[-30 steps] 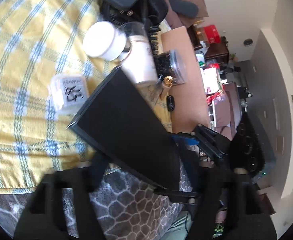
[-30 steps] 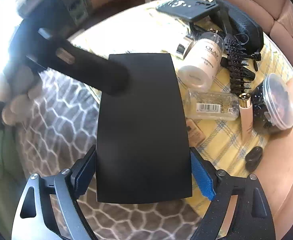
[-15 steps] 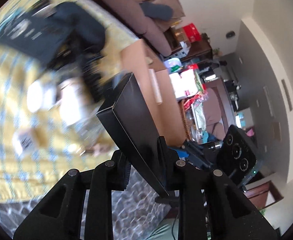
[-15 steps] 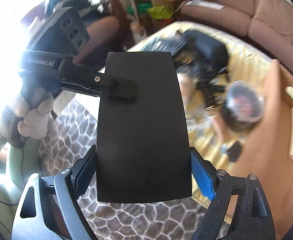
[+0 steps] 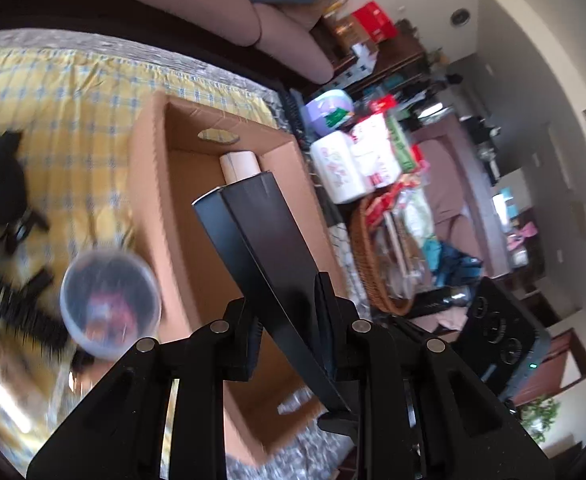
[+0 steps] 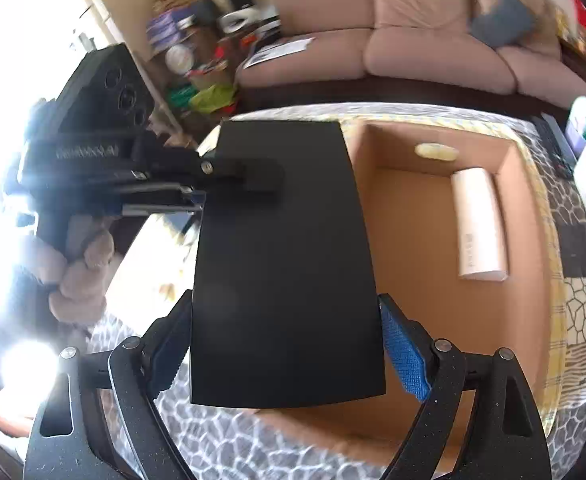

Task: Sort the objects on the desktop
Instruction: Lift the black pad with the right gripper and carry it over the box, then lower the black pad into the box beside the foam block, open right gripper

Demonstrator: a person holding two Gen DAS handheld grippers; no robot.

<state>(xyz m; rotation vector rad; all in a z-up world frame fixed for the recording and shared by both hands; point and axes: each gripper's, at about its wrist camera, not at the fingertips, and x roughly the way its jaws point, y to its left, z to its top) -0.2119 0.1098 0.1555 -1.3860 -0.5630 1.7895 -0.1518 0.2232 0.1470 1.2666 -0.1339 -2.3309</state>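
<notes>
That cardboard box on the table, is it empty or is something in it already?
Not empty. The open cardboard box holds one white tube lying flat on its floor, against a side wall.

Harsh window glare blows out right-wrist left side; left-wrist tabletop motion-blurred; fisheye edges bowed.

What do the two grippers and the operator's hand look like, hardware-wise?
Left gripper: black matte linkage fingers with silver pivot pins. From the right wrist view its boxy black body carries round ports and faint white lettering, too blurred to read. Right gripper: the same black frame, with blue textured pads. The hand wears a beige glove.
</notes>
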